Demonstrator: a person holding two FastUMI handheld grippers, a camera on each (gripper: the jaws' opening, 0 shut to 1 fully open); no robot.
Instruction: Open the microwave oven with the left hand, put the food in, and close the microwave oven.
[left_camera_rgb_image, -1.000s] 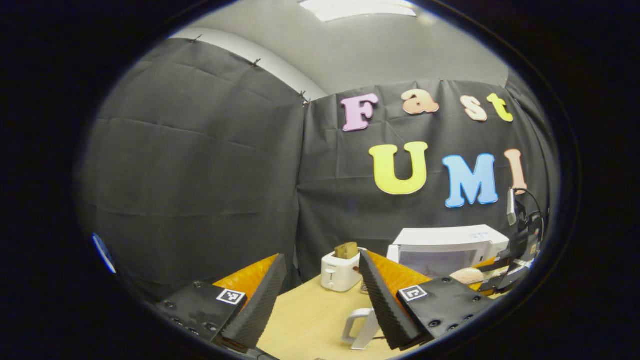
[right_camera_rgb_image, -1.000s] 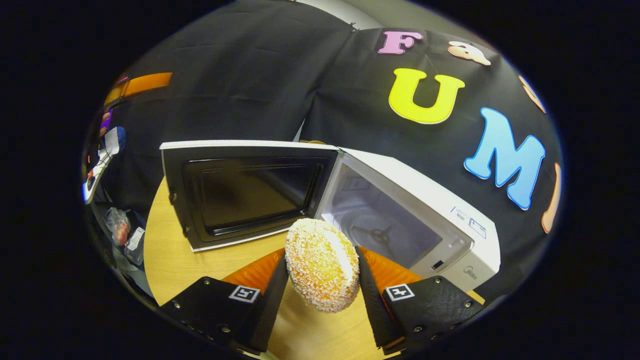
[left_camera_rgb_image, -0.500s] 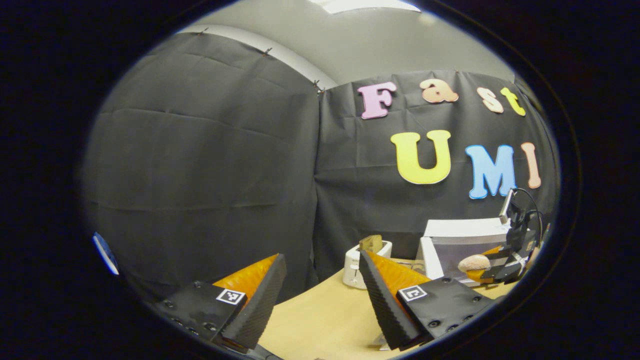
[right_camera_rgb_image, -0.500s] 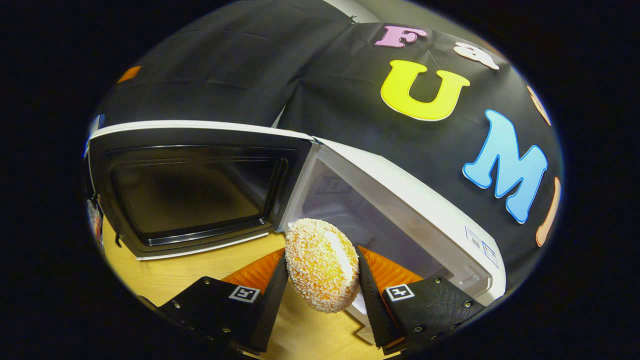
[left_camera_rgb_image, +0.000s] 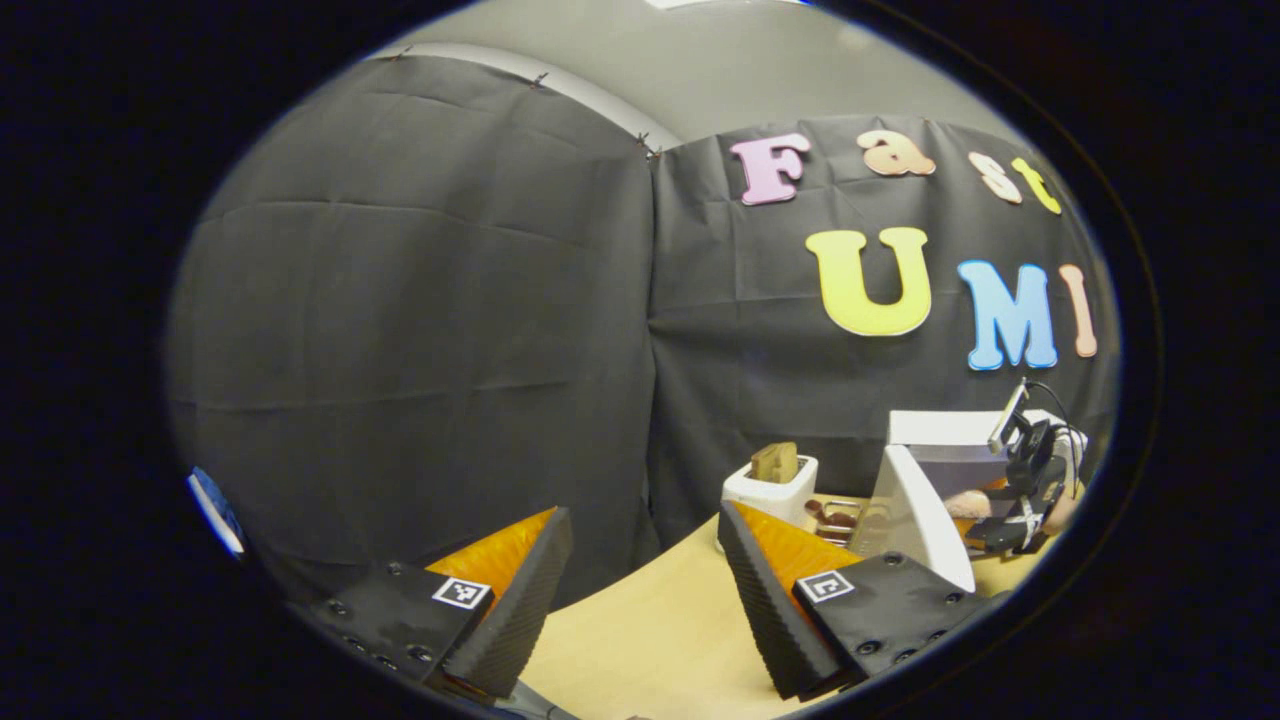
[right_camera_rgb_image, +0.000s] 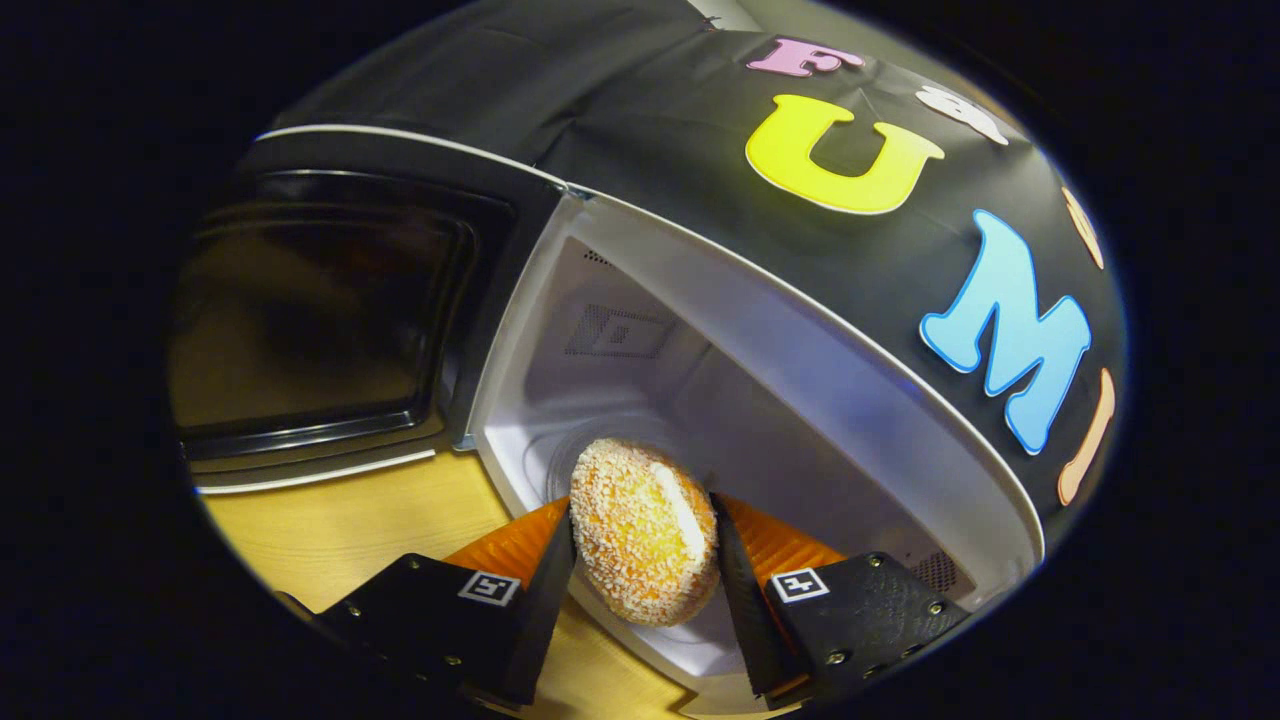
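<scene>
Apart from the booth wall's letters, no readable text shows: each gripper finger carries only a square black-and-white marker tag (left_camera_rgb_image: 461, 592), (left_camera_rgb_image: 824, 586), (right_camera_rgb_image: 487, 587), (right_camera_rgb_image: 797, 584), a coded pattern with no words or numbers on it.

My right gripper (right_camera_rgb_image: 640, 560) holds the bun (right_camera_rgb_image: 643, 530) at the microwave (right_camera_rgb_image: 760, 370) mouth; door (right_camera_rgb_image: 320, 320) left; toaster (left_camera_rgb_image: 770, 488) beyond my left gripper (left_camera_rgb_image: 640, 600).
</scene>
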